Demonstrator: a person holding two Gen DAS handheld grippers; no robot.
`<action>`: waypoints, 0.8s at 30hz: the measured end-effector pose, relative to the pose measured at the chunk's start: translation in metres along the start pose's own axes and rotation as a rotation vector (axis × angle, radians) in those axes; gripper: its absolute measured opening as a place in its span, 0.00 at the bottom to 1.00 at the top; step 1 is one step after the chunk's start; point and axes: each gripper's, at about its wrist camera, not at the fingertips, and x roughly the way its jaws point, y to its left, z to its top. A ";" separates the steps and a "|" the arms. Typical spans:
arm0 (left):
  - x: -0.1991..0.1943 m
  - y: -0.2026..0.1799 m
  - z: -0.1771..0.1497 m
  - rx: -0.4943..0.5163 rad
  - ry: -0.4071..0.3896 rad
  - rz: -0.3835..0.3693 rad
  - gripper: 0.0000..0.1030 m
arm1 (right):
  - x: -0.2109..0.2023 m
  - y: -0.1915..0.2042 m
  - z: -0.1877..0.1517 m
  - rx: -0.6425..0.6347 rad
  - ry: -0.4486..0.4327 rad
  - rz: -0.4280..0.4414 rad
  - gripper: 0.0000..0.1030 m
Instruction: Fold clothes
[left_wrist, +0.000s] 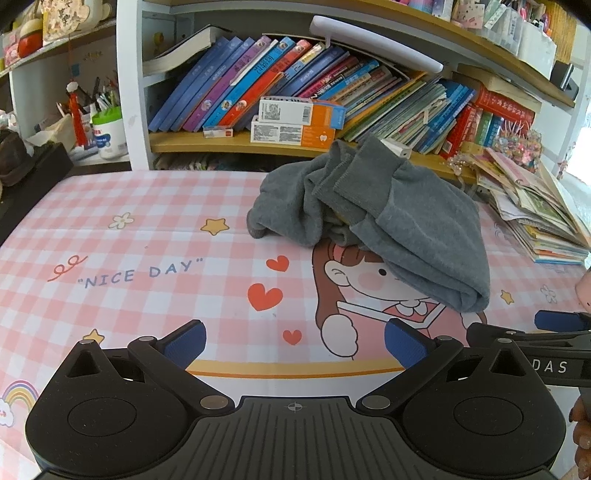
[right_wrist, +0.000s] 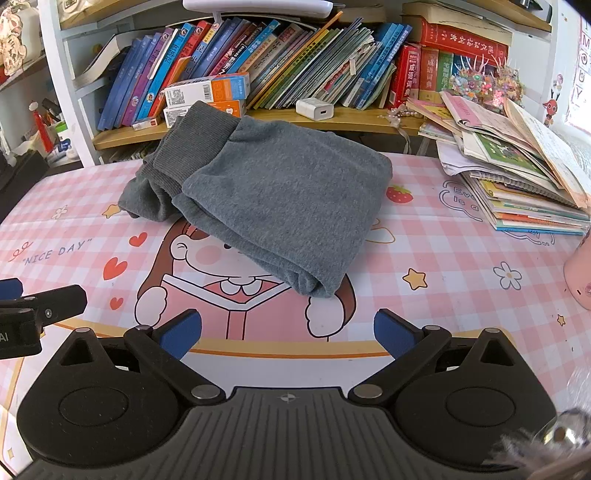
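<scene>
Left wrist view: left gripper (left_wrist: 295, 341) hangs over the mat (left_wrist: 147, 236), jaws spread wide, nothing between them. Grey garment (left_wrist: 373, 221) lies ahead and to the right, bunched and partly folded over, ribbed cuff (left_wrist: 373, 162) propped up toward the shelf (left_wrist: 236, 144). Right gripper (left_wrist: 554, 343) pokes in at the right edge.

Right wrist view: right gripper (right_wrist: 288, 332) is also wide open and empty, short of the garment. Garment (right_wrist: 273, 199) sits mid-mat, rolled near end (right_wrist: 317, 284) closest, cuff at the far left. Book pile (right_wrist: 517, 184) lies off to the right, apart from it.

Step, by my read: either the fold is done and both tools are clear, or a grasp is about to start; can't tell which. Next move likely calls for each tool to reach an edge and pinch the fabric, lifting clear of the mat without dragging the bundle.
</scene>
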 end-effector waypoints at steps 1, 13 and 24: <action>0.000 0.000 0.000 0.000 0.001 -0.001 1.00 | 0.000 0.000 0.000 0.000 0.000 0.000 0.98; 0.001 0.001 -0.001 -0.005 0.009 -0.007 1.00 | 0.000 0.000 -0.001 0.001 0.002 0.001 0.98; 0.001 0.001 -0.001 -0.007 0.014 -0.009 1.00 | 0.000 0.001 0.000 -0.001 -0.001 0.000 0.98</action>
